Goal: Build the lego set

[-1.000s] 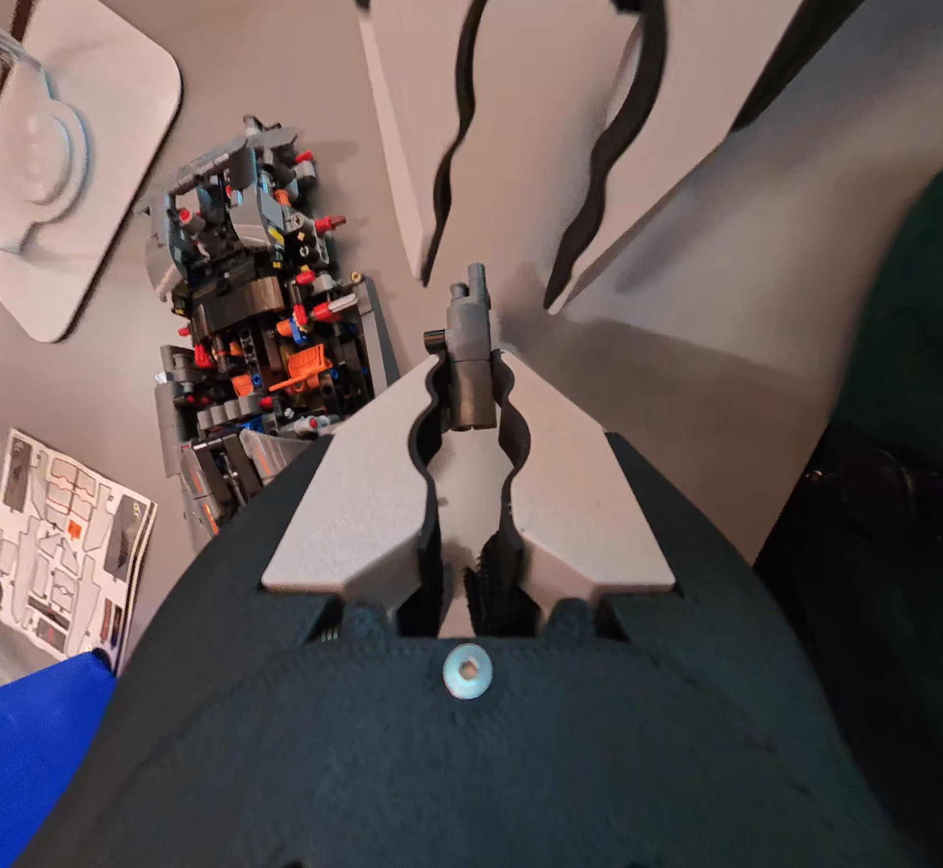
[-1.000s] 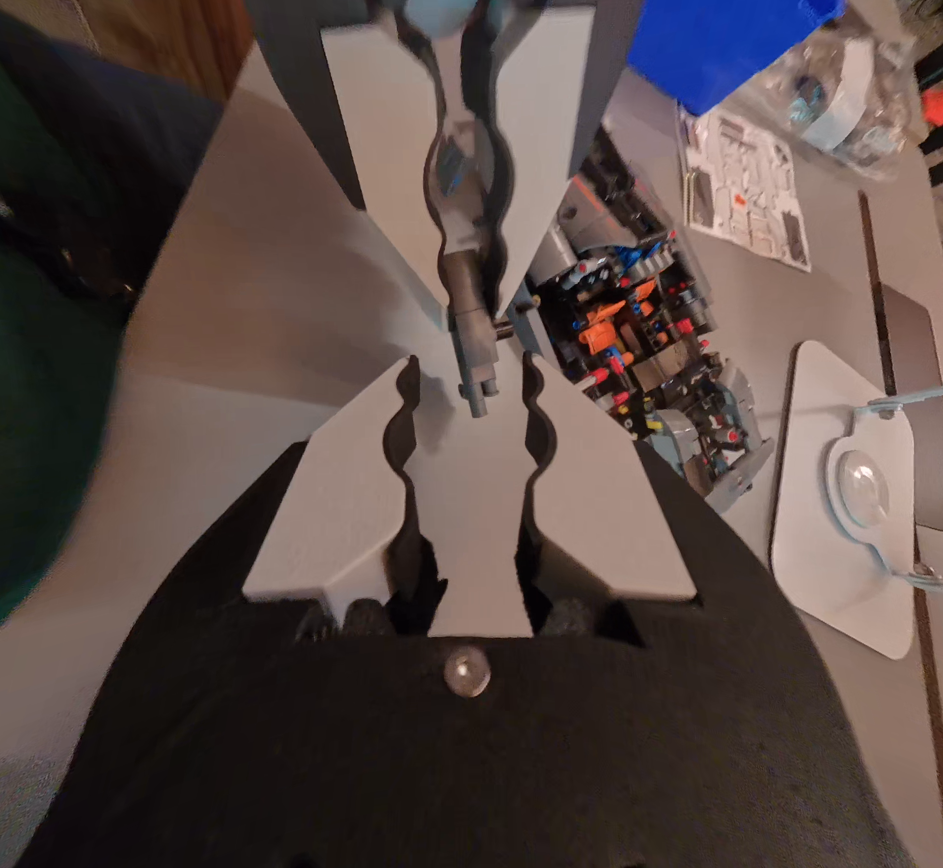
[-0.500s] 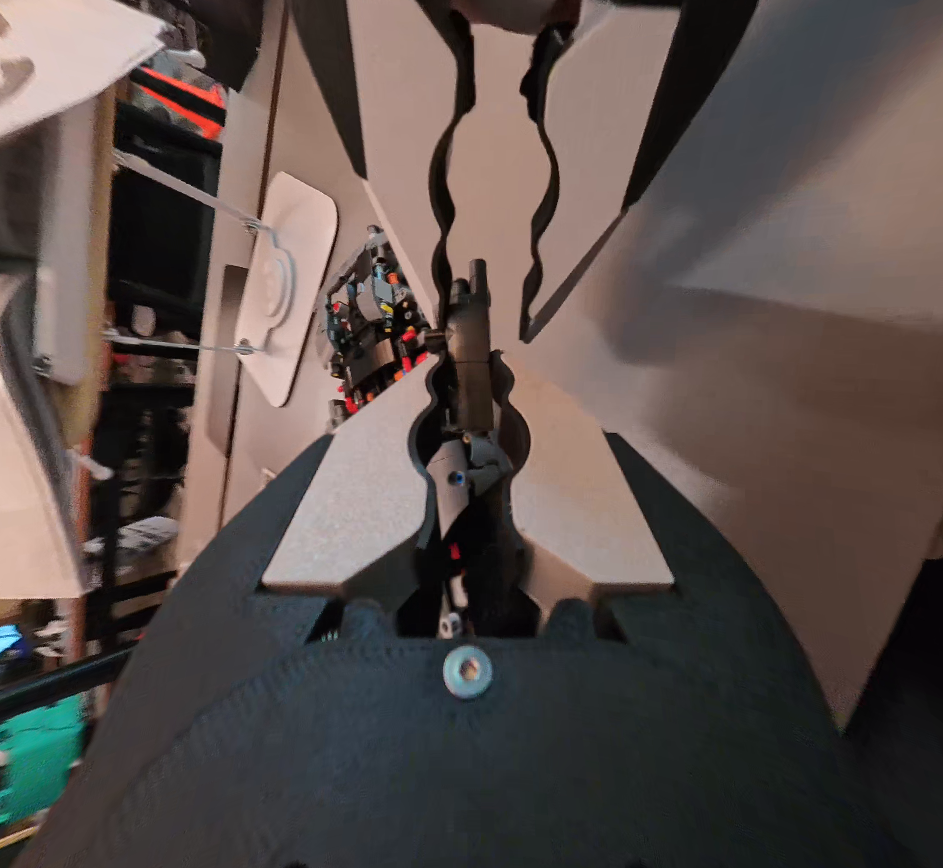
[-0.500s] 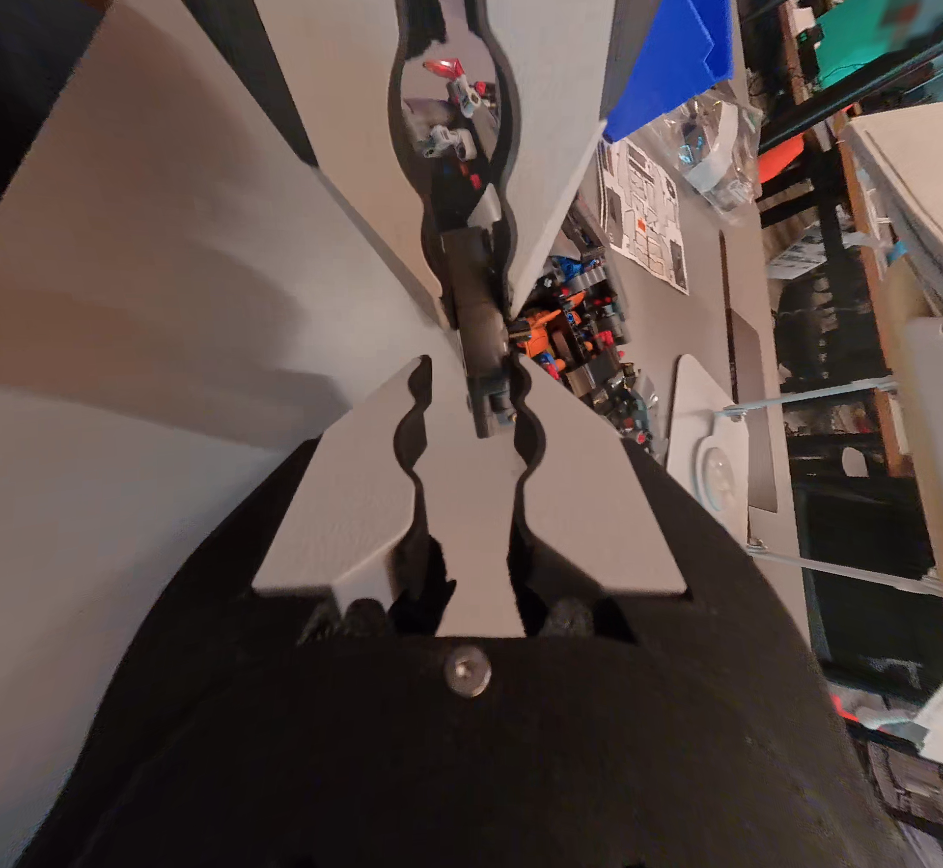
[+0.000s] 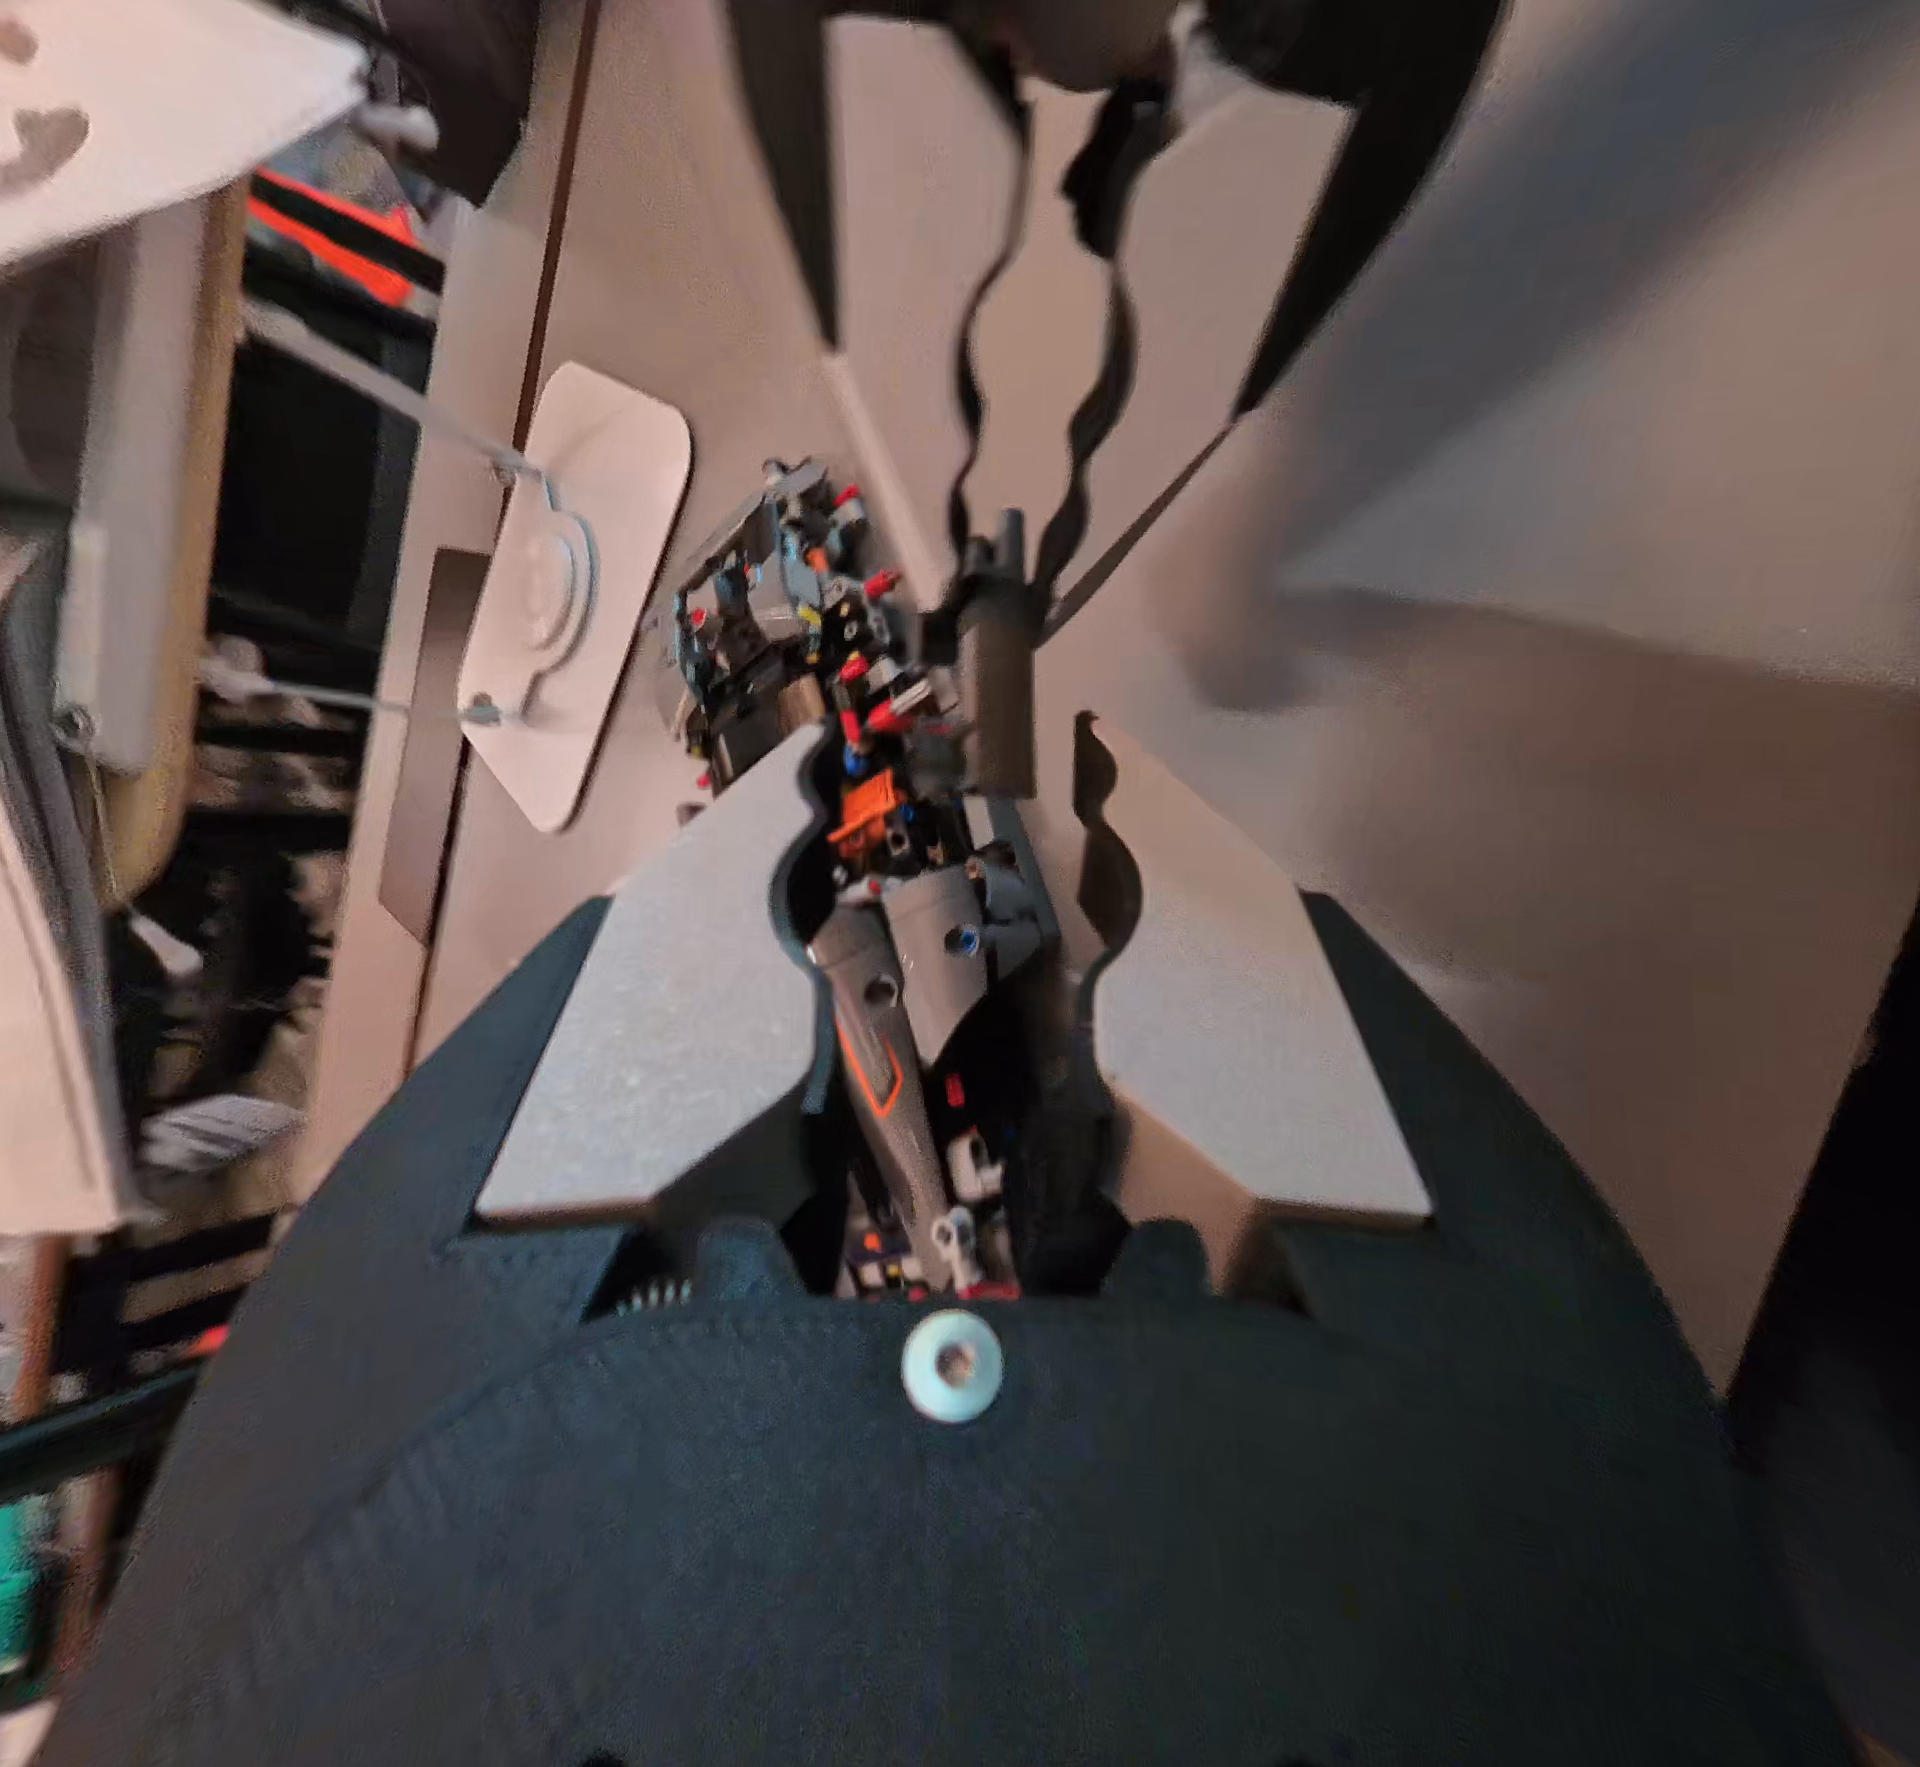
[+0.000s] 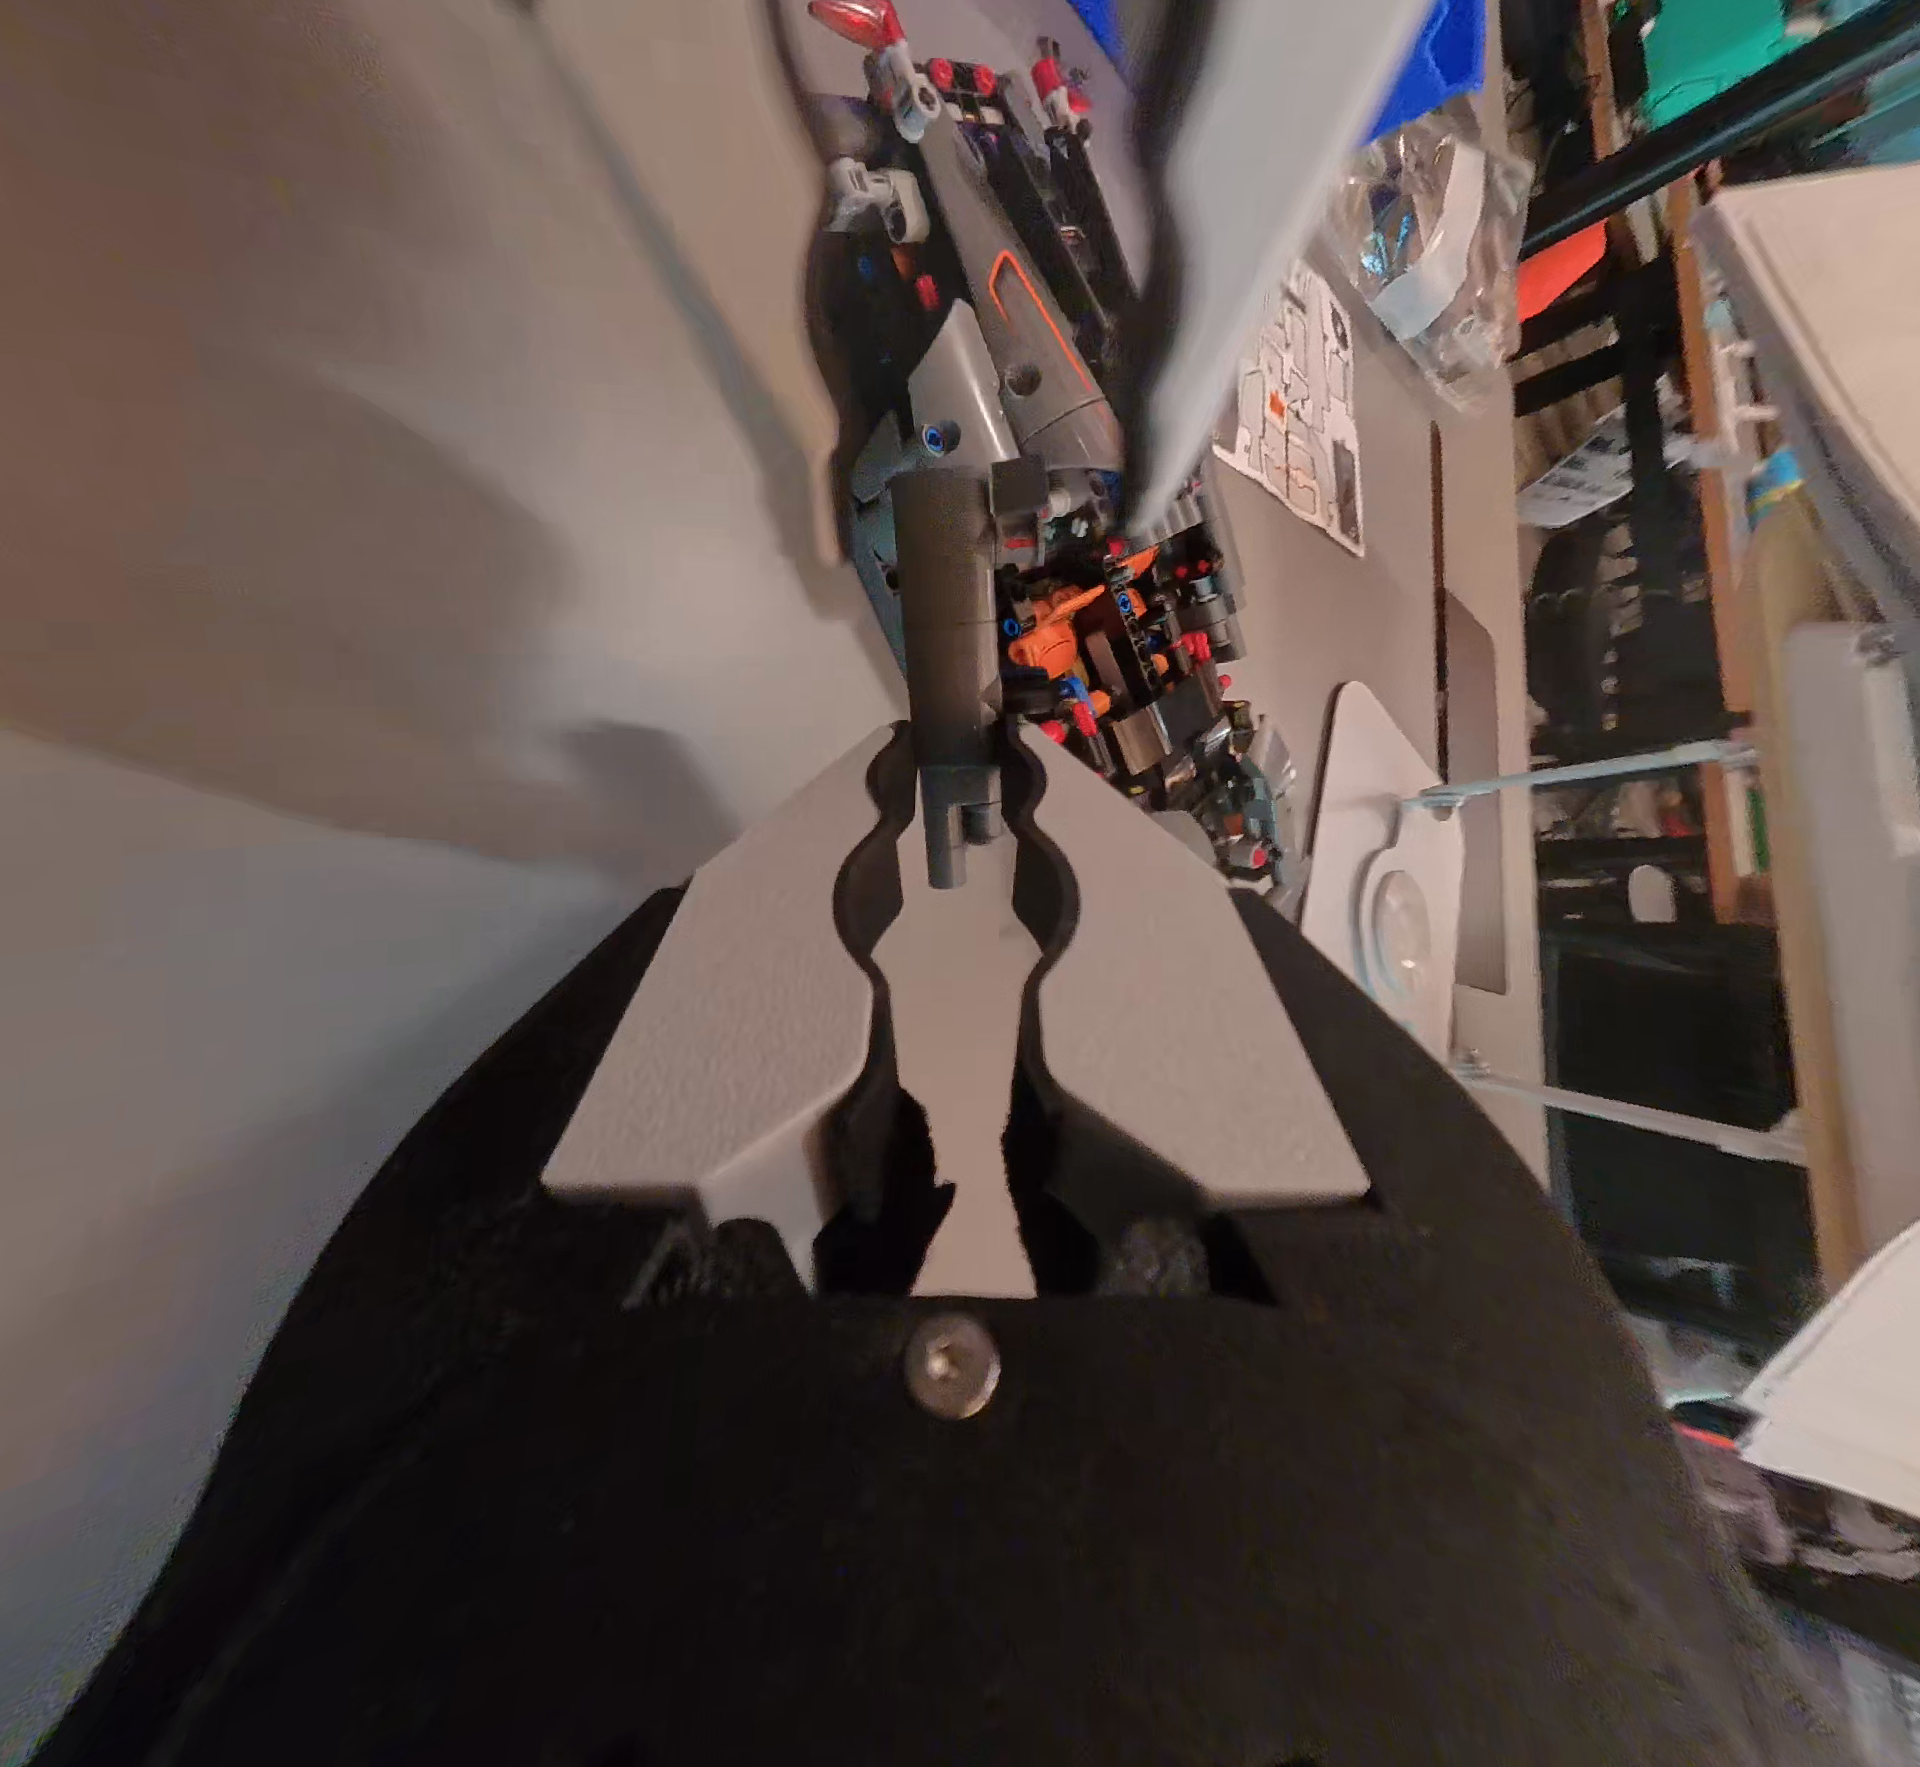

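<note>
Most of the model (image 6: 1049,491) beyond your jaws looks built; your right gripper (image 6: 961,818) pinches the dark grey piece (image 6: 948,616), left gripper (image 5: 951,844) gapes wide, attachment remains.

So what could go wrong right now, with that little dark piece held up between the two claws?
The right claw pinches only the narrow end of the dark grey piece, while the left claw stands open around it; a shallow grip like that might let the piece twist or drop. It hangs above the half-built model, so a fall could lose it among the parts there. The pictures are blurred, so this is a guess.
</note>
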Demonstrator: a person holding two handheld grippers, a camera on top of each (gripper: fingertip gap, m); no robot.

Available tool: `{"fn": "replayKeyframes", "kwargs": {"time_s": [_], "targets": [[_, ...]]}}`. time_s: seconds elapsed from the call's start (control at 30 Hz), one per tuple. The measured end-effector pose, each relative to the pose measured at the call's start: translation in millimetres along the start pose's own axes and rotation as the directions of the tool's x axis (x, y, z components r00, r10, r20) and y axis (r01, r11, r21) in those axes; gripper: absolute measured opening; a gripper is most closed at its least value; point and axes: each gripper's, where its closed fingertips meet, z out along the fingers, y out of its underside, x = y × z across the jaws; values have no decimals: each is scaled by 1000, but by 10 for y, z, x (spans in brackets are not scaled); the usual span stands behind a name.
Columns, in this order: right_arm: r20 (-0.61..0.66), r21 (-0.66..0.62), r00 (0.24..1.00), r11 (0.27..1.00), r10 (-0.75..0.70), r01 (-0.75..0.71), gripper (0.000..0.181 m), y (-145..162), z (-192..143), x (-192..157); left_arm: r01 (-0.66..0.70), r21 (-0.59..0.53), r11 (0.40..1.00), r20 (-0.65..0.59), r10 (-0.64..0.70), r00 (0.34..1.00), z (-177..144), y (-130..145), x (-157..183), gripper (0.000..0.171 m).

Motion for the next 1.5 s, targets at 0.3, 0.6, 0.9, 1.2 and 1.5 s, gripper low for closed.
{"fn": "replayKeyframes", "kwargs": {"time_s": [0.3, 0.6, 0.9, 1.2, 1.5], "targets": [[34, 16, 999, 1000, -9, 9, 13, 4, 106, -15, 61, -10, 998, -87, -62, 994, 132, 149, 73, 24], [74, -25, 989, 991, 130, -128, 43, 215, 253, 80, 153, -96, 984, -40, -158, 987, 356, 311, 91, 22], [187, -119, 926, 943, 328, -310, 20, 524, 429, 3, 140, -76, 987, 64, -135, 989, 461, 294, 34, 22], [219, -120, 927, 951, 305, -285, 9, 548, 547, 18, 164, -91, 982, 44, -160, 986, 511, 378, 41, 22], [268, -138, 907, 944, 326, -298, 8, 515, 585, 31, 220, -127, 967, 16, -220, 975, 533, 486, 31, 23]]}}
